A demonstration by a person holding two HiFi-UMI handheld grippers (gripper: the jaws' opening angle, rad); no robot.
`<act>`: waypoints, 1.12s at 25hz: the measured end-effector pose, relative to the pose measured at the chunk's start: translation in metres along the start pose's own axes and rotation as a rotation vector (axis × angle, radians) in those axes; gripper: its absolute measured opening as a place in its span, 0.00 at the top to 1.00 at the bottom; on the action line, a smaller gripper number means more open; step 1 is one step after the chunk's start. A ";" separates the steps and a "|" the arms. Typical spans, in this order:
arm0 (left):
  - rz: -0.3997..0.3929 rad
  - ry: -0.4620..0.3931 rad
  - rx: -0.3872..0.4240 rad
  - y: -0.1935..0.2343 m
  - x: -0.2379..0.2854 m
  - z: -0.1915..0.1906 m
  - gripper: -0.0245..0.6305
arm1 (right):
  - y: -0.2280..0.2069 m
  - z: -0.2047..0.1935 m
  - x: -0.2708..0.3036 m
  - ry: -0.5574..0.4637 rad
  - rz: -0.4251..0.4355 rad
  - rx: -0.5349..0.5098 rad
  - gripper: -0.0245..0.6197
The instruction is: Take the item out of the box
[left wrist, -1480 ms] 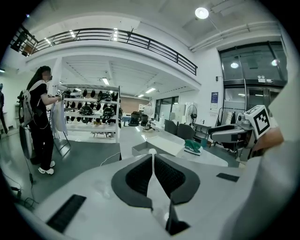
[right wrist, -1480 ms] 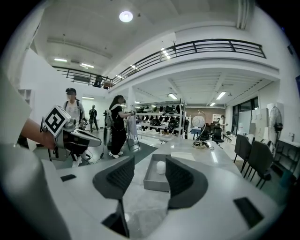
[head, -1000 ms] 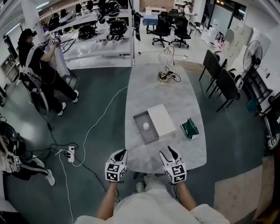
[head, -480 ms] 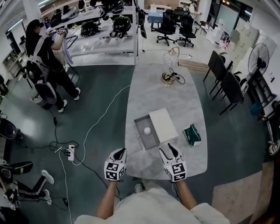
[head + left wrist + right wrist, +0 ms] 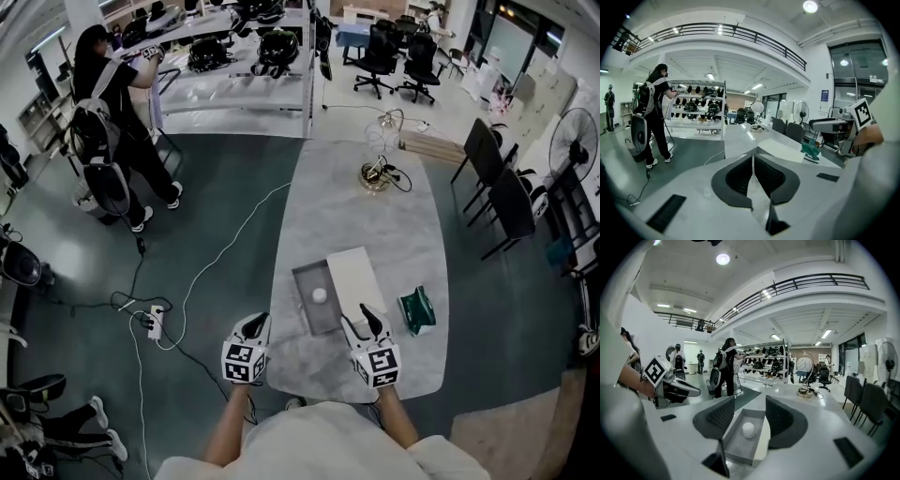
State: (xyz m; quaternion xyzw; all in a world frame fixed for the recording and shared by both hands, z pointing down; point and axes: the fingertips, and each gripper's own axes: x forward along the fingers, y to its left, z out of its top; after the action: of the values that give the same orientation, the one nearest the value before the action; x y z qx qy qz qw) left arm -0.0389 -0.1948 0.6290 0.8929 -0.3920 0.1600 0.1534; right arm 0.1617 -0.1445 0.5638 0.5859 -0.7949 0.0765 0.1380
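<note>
Your item is the small white ball [image 5: 748, 429], sitting loose on the floor of the open grey box [image 5: 307, 316] at the near end of the table [image 5: 375, 216]. The white lid [image 5: 356, 279] is already off and lies against the box's right side.

Your right gripper [image 5: 750, 400] has its jaws spread with nothing in them, and its view looks straight down the length of the box at the ball. Your left gripper [image 5: 753, 157] is pinched closed on nothing, with its pad tips meeting. It hangs off the table's near left edge, apart from the box.

Expect the ball to be light and quick to roll. Its surface looks smooth and matte, but whether it is hard or squashy can't be read at this size, so close gently. Take it across its widest middle, one pad on each side, coming down from above. The box walls are low, but they will block a flat approach. If you pinch above the middle, it will likely squirt out along the floor of the box.

The box looks light too and may skid when nudged, so a closed left gripper pressed on its near wall should steady it
</note>
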 end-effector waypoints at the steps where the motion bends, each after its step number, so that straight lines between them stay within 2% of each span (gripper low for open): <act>1: 0.004 0.003 0.000 0.001 0.003 0.002 0.92 | -0.003 0.001 0.003 -0.005 0.002 0.015 0.66; 8: 0.035 0.027 -0.009 0.009 0.020 0.002 0.92 | -0.011 -0.004 0.025 -0.012 0.032 0.064 0.66; 17: 0.063 0.065 -0.028 0.019 0.035 0.000 0.92 | -0.014 -0.018 0.046 0.034 0.069 0.092 0.66; 28: 0.015 0.084 -0.046 0.039 0.050 -0.010 0.92 | -0.004 -0.029 0.071 0.103 0.060 0.074 0.65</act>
State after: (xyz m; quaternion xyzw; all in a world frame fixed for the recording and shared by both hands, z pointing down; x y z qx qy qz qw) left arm -0.0376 -0.2491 0.6641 0.8787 -0.3954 0.1893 0.1891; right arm 0.1498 -0.2018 0.6131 0.5620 -0.8005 0.1400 0.1544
